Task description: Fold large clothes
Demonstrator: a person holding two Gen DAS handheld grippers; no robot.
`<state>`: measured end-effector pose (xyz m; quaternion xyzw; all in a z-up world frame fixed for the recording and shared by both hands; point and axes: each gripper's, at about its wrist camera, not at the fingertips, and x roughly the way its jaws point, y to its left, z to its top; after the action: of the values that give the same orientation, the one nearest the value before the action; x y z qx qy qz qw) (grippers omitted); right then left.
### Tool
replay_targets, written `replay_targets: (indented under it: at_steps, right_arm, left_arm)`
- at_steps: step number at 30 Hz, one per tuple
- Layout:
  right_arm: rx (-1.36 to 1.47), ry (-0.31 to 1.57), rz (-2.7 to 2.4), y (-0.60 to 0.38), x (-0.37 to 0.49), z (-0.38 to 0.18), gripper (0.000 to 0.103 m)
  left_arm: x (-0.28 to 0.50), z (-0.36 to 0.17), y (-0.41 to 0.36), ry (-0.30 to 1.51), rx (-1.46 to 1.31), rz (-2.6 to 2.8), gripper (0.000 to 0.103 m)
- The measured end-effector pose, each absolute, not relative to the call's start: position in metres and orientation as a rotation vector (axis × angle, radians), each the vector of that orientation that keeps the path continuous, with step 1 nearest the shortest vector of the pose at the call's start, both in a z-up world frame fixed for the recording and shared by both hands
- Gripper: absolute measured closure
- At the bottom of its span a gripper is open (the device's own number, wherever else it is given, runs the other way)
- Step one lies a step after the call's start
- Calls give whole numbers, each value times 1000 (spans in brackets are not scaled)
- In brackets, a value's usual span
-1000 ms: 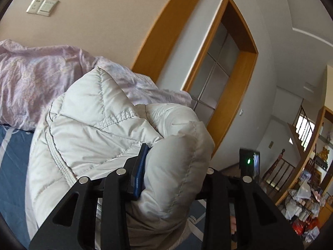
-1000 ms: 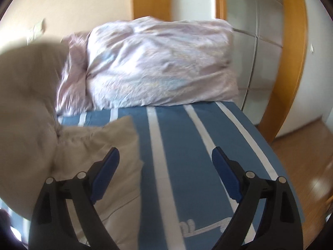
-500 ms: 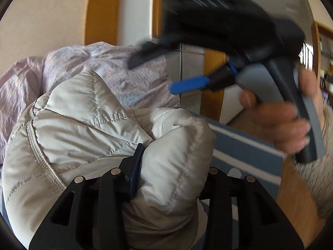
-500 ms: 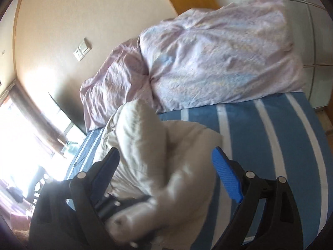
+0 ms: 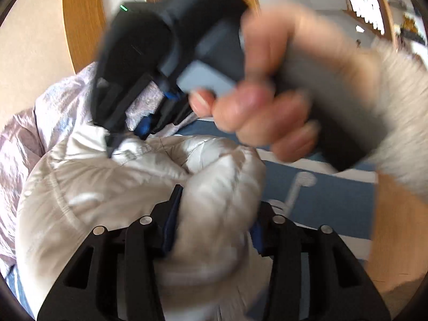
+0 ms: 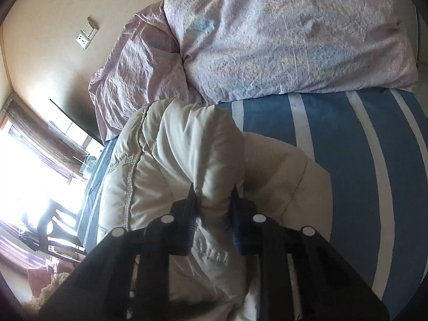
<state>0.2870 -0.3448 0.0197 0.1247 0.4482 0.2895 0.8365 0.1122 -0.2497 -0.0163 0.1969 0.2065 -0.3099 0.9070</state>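
Left gripper [image 5: 214,214]: jaws clenched on thick fold of pale cream quilted puffer jacket [image 5: 107,187]; fabric bulges forward between blue pads. Right gripper [image 6: 212,208]: jaws clamped on rounded padded fold of same jacket, bulk rising ahead of fingertips. Left view: right gripper blurred, above and ahead of left one, its tip touching jacket; right hand [image 5: 267,93] wraps handle. Jacket lies on blue white-striped bed sheet [image 6: 361,160]. Crumpled lilac patterned pillows [image 6: 281,34] beyond jacket, against beige wall [image 6: 53,13].
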Motion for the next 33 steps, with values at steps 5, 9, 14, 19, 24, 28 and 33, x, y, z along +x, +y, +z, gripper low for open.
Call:
replay_targets:
  at_steps: [5,9,14,19,24,28,33]
  right_arm:
    - [295,958,506,-361,291,-1,81]
    - [245,945,398,-365,288,-8,67]
    - [153,789,279,-357,260,36,49]
    - [51,627,350,-317,233,66,49]
    - [-75,691,293,-283,260,35,50]
    - [-13,718,301,-297,272,4,47]
    - [31,710,312,-311,277,-15,44]
  left_arm:
    - [91,29,-176,425,266,-661,42]
    - [127,55,-113,402,181,-483,34]
    - [199,47,-57,493,82,-308,33]
    - [211,24,-52,539,46,-260,33]
    - [221,9,-72,536,75,-262,32]
    - [225,6,-86,562,74,-268,28]
    - [226,-3,-101,563,107,-241,24]
